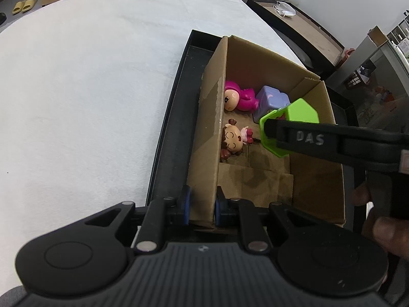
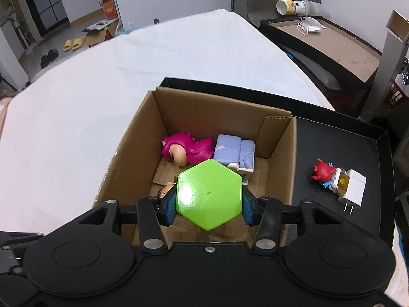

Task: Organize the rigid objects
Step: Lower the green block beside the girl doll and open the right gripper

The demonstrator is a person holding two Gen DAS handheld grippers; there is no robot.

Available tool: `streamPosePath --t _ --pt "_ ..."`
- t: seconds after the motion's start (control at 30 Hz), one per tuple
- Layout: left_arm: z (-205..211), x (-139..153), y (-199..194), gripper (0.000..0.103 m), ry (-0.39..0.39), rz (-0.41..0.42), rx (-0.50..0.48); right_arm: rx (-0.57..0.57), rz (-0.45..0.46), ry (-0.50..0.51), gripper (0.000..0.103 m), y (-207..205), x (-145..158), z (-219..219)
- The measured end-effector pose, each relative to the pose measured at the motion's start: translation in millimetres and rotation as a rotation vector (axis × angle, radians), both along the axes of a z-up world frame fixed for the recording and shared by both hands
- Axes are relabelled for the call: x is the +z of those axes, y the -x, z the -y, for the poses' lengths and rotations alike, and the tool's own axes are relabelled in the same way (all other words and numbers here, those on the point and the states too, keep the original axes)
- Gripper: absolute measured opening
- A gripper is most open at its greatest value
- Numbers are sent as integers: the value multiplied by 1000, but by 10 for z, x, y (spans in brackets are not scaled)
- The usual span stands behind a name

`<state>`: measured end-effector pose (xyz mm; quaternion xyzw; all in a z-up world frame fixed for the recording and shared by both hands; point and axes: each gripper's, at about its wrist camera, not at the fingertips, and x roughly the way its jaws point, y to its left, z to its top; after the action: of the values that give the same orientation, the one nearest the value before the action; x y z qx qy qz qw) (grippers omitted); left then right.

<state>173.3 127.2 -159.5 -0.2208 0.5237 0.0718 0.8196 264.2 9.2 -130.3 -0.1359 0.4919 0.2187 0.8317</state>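
While the left gripper (image 1: 201, 204) is clamped on the near-left wall of the cardboard box (image 1: 212, 117), its blue pads (image 1: 186, 204) pressed on either side of the cardboard, a green hexagonal block (image 2: 209, 194) is pinched between the pads of the right gripper (image 2: 209, 206) and held above the box opening, clear of the floor. The box is set inside a shallow black tray (image 2: 358, 138), which lies on a white cloth (image 1: 89, 89). Three toys are seen on the box floor — a pink dinosaur-suited figure (image 2: 186, 148) lying at the far side, a lilac block-shaped toy (image 2: 234, 152) just beside it, and a brown-haired doll (image 1: 234, 139) lying nearer, partly hidden under the green block in the right wrist view. On the tray floor to the right of the box, a red crab figure (image 2: 322, 171) and a white plug adapter (image 2: 354, 188) are seen close together.
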Motion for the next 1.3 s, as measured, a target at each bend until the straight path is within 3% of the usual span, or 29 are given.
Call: streamPosePath --t 0.43,0.6,0.77,1.3 --pt "-13 0 -21 17 -1 -3 -4 11 -16 53 48 -28 -158 -103" --pt "-14 -3 -8 17 2 -2 0 26 -79 -19 48 -31 -110 -104" --pt "1 4 -15 17 -7 -4 -1 17 -58 -31 54 -29 -8 -71" --pt "56 3 -23 17 -30 -9 14 -51 7 -88 54 -117 361 529"
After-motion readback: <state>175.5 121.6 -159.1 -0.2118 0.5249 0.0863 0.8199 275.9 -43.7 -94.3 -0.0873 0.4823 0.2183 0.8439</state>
